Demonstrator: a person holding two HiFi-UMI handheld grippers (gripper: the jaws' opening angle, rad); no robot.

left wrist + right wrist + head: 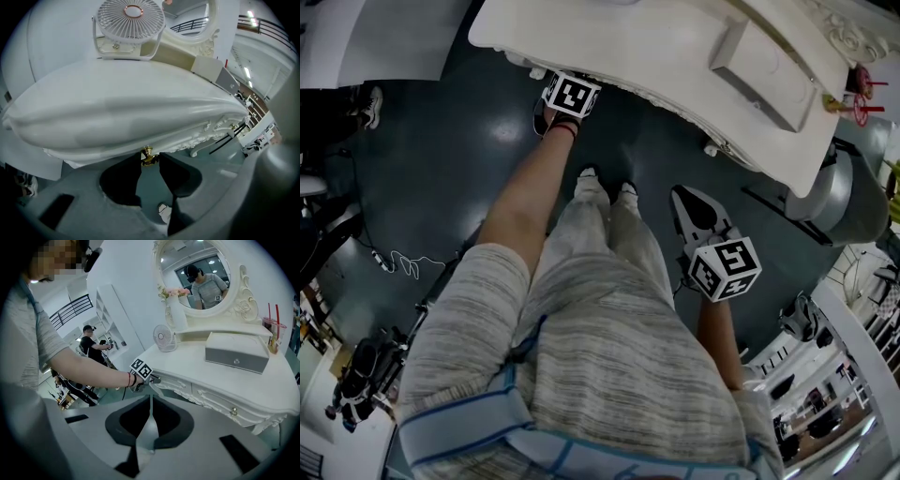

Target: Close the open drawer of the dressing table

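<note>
The white dressing table fills the top of the head view. My left gripper reaches under its front edge. In the left gripper view its jaws close round a small gold drawer knob just below the carved apron. The right gripper view shows the left gripper at the left drawer front, which looks about flush with the apron. My right gripper hangs back beside my legs, away from the table, and its jaws are shut with nothing in them.
On the tabletop stand a small fan, a grey box with its own drawer, a vase of flowers, a cup with red straws and an oval mirror. Cables and camera gear lie on the floor at left.
</note>
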